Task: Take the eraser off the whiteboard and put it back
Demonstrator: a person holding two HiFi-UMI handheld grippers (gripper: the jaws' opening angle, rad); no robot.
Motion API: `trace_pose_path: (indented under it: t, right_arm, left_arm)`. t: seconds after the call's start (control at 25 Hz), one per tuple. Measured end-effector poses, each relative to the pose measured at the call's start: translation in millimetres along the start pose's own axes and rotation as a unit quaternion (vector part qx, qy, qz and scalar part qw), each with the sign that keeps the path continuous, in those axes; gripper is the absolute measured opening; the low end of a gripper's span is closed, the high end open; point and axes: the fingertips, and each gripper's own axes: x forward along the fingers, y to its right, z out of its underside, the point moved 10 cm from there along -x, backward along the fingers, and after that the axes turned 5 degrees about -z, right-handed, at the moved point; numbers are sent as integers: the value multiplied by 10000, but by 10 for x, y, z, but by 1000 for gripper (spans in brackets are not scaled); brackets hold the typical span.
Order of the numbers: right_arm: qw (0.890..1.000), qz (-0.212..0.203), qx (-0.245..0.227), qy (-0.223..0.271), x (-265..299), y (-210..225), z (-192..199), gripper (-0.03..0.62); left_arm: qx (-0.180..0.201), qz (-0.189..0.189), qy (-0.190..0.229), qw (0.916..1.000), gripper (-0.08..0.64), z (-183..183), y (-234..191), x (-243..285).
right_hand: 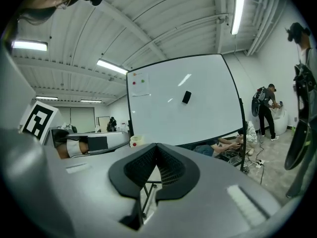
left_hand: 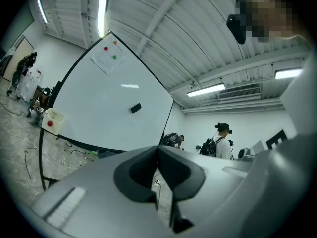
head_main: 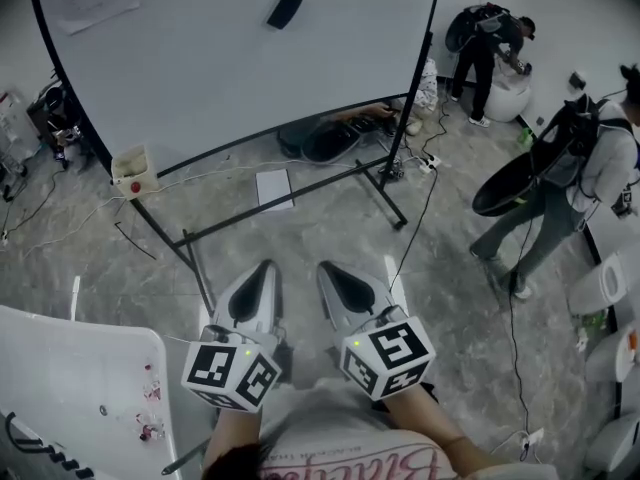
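A black eraser (head_main: 285,9) sticks to the upper part of the big whiteboard (head_main: 220,58), far ahead of both grippers. My left gripper (head_main: 264,267) and right gripper (head_main: 326,269) are held side by side close to my body, well short of the board's stand. Both are shut with nothing between the fingertips. In the left gripper view the eraser (left_hand: 135,108) shows mid-board above the left gripper (left_hand: 158,148). The right gripper view has the eraser (right_hand: 186,97) right of the board's middle, above the right gripper (right_hand: 156,146). A paper sheet (right_hand: 140,86) hangs at the board's top left.
The board's black stand legs (head_main: 300,193) spread across the floor, with cables (head_main: 420,218) and a white sheet (head_main: 273,187) nearby. A small white tray (head_main: 133,169) hangs on the frame. Someone lies behind the board (head_main: 345,128). Two people (head_main: 560,178) stand at the right. A white table (head_main: 80,398) is near left.
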Motion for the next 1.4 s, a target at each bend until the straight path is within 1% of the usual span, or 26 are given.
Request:
trace_pose_path:
  t: [0.2,0.36,0.52,0.76,1.12,1.4]
  right_arm:
    - [9999,-133,56,1,-52,75,3,1]
    - [9997,-188,120,37,-56,130,-43,0]
    - [9996,-163,156,143,-26,197,-71,2]
    - [9996,-129,188,167,114,285,-98,2]
    - [9996,-47,133,239,611,538,-237,2]
    - [9989,18,41,466,1246,794,-539,2]
  left_arm:
    - [15,-52,17,10000,0,63,80,-19]
    - [34,-90,32,9999,0,40,109,-3]
    - [31,-130,92,9999,0,22,87,62]
    - [4,-116,94,9999,0,-1,1,217]
    - [-87,29,125,9999,0,-92,-318,737]
    - [54,264,269,9993,0,-393,-659,1373]
